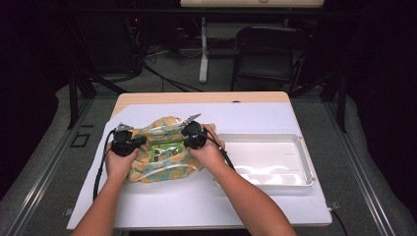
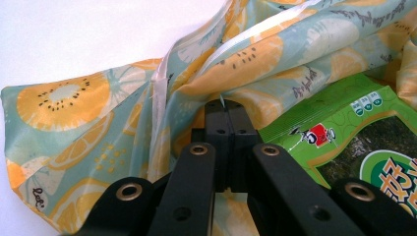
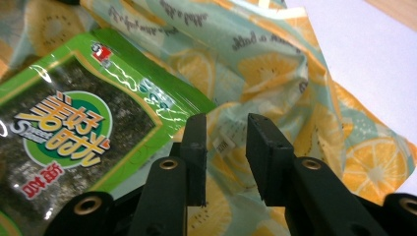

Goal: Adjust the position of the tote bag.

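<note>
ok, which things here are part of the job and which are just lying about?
In use:
- fruit-print bag
- green snack packet
- left gripper, shut on the bag
- right gripper, open over the bag

Lying about:
- white tray
- chair

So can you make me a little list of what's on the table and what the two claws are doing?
bag: soft fruit-print cloth bag, teal and orange, lying crumpled on the white table cover
snack: shiny green seaweed packet, lying in the bag's opening
tray: white plastic tray, to the right of the bag
left claw: shut on a fold of the bag
right claw: jaws apart, bag fabric between them, not pinched
</note>
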Tool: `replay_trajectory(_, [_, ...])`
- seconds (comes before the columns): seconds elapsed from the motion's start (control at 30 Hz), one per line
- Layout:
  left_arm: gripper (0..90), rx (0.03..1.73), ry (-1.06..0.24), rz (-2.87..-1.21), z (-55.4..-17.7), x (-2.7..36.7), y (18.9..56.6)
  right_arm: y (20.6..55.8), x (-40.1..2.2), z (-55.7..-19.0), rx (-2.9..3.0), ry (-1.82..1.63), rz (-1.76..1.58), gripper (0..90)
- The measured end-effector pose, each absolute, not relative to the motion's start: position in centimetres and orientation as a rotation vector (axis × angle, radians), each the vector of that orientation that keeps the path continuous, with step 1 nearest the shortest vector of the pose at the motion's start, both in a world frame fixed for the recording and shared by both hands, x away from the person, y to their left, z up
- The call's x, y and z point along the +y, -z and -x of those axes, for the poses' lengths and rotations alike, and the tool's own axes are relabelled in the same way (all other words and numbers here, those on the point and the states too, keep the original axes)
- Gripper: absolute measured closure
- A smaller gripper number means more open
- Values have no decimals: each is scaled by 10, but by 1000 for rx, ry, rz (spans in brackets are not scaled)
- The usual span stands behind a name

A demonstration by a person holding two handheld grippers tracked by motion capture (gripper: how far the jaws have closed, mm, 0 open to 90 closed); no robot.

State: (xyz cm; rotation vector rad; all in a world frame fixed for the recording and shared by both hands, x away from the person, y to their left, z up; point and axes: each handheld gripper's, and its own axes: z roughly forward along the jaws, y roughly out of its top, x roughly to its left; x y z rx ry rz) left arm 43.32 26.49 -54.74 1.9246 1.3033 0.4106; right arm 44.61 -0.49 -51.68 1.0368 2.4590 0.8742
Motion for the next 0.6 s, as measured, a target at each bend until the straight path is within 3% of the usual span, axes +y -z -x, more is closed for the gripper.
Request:
replay_trajectory(0.27, [900,1303,-409,-1930,-433,265,548,528,-2,-450,2508,-847,-1043,721])
replay_trajectory(0.5, [900,1307,-409,-1930,-434,266,548,529,-4,-450,2560,-806,-1032,888])
replay_trajectory(0.6, [900,1309,-412,-1929,-434,266,548,527,-6,-449,2569,-831,-1031,900])
